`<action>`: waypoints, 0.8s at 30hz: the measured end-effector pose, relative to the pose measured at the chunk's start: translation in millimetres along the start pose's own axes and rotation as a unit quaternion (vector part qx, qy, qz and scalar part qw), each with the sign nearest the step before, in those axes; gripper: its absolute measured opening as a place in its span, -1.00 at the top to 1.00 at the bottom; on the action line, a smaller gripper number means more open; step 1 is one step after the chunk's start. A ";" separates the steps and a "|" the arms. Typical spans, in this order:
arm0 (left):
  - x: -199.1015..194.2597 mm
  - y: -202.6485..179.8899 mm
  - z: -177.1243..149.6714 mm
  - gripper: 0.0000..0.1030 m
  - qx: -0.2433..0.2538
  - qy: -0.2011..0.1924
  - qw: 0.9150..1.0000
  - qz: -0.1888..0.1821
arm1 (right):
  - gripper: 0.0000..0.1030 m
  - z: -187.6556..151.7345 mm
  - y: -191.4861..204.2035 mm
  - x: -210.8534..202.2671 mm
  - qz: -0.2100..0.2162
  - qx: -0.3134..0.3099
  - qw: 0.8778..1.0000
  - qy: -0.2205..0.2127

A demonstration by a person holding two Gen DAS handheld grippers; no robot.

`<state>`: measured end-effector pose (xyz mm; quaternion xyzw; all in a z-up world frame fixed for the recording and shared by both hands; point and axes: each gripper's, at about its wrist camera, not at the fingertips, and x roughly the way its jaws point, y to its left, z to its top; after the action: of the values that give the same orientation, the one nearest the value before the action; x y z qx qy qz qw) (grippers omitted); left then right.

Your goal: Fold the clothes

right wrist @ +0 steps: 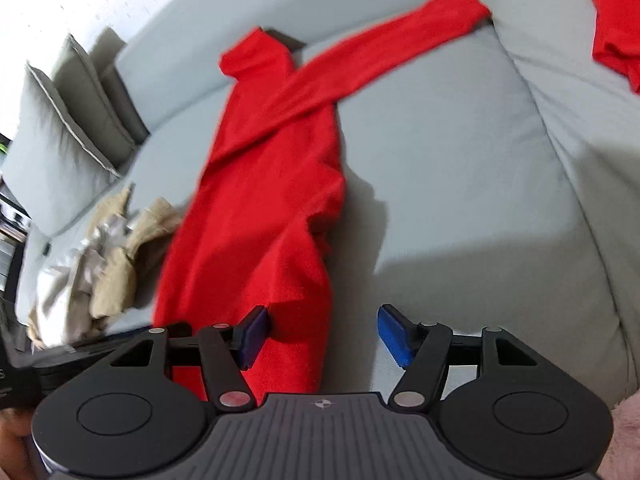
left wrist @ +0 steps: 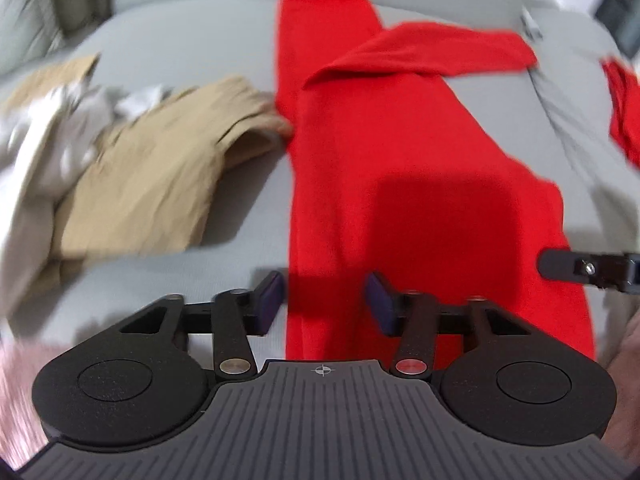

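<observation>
Red garment point(left wrist: 400, 152): both grippers apart at its near hem, nothing clamped.
We've got left gripper point(left wrist: 324, 304) jaws apart w/ the left edge between them, right gripper point(right wrist: 320, 334) apart at the right edge; garment lies lengthwise on the grey sofa point(right wrist: 460, 160), sleeve crossed over. Pinch both corners evenly, lift together; keep clear of the tan clothes point(left wrist: 160, 168).

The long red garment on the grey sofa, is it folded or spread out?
Partly folded: the long red garment lies lengthwise on the grey sofa, one sleeve crossing its body.
</observation>
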<state>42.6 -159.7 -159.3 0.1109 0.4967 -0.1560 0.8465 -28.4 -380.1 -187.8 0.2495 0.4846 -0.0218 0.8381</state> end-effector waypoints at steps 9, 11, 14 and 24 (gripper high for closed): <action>-26.4 49.4 10.3 0.32 -0.104 -0.001 0.995 0.004 | -0.29 -2.5 -4.6 -24.6 -0.013 -0.009 1.000 -0.013; -35.9 57.1 3.1 0.08 -0.124 -0.004 0.992 -0.034 | -0.29 -2.5 -9.3 -31.5 -0.005 0.000 1.000 -0.021; -36.6 57.6 -6.7 0.05 -0.135 0.005 0.985 -0.105 | -0.29 -1.4 -19.9 -41.2 0.001 0.025 0.999 -0.030; -6.9 26.6 -8.8 0.68 -0.019 0.037 0.998 -0.037 | 0.66 -13.1 12.9 -54.6 0.063 -0.053 0.996 -0.044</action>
<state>42.3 -131.0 -156.7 0.0816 0.5341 -0.1737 0.8233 -64.2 -374.3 -143.0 0.2340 0.4312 0.0460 0.8702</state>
